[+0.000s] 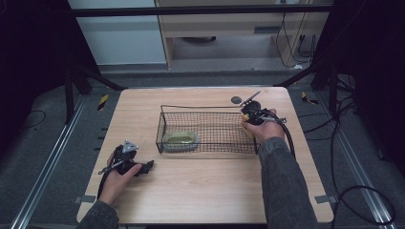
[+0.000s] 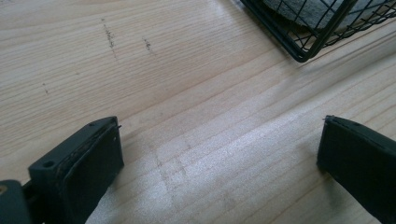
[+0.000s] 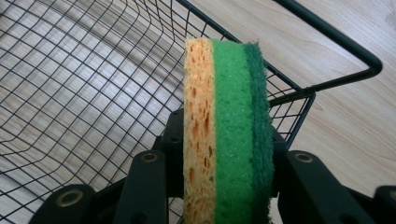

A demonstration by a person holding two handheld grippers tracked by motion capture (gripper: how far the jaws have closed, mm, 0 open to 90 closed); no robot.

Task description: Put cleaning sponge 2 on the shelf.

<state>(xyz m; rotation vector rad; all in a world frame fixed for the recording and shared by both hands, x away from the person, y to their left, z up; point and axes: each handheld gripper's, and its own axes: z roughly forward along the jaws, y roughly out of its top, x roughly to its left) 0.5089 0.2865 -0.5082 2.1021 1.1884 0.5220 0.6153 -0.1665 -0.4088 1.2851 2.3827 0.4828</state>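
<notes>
A black wire basket [image 1: 205,107] stands in the middle of the wooden table [image 1: 200,191]. My right gripper [image 1: 249,118] hovers at the basket's right end, shut on a sponge [image 3: 224,84] that stands on edge, with a yellow-orange layer, a bright green layer and a dark green scouring face. In the right gripper view the gripper [image 3: 226,140] holds the sponge over a corner of the basket [image 3: 93,84]. My left gripper [image 1: 145,167] rests on the table at the front left. Its jaws stand wide apart, the gripper [image 2: 219,140] holding nothing, with a basket corner [image 2: 299,49] ahead.
An olive-green oval thing [image 1: 180,139] lies inside the basket at its left end. A small dark round disc [image 1: 236,99] sits near the table's far edge. Cables [image 1: 363,200] trail over the floor to the right of the table.
</notes>
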